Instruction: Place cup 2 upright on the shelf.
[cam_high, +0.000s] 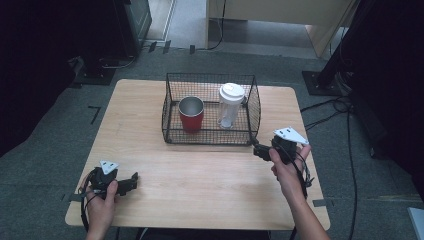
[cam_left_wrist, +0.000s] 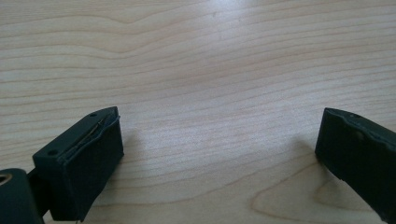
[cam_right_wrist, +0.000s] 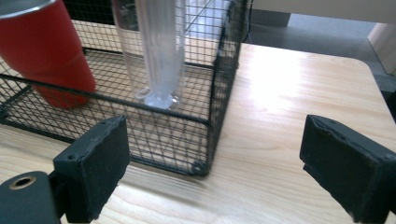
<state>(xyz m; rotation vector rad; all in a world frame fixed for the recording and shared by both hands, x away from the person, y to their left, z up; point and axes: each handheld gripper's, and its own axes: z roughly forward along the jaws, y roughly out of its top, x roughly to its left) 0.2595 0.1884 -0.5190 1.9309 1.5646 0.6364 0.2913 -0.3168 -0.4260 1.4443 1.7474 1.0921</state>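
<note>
Inside the black wire basket (cam_high: 252, 107) stands a clear white-lidded bottle (cam_high: 230, 106).

Light wooden table (cam_high: 200, 185) stands on grey carpet floor (cam_high: 45, 150).

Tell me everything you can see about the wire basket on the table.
The wire basket is a black, fine-mesh metal box with an open top and a lower front wall. It sits flat on the far middle of the wooden table. Inside stand a red cup with a steel-looking lining on the left and a clear bottle with a white lid on the right. The right tongs are near its front right corner, jaws open, not touching it.
</note>
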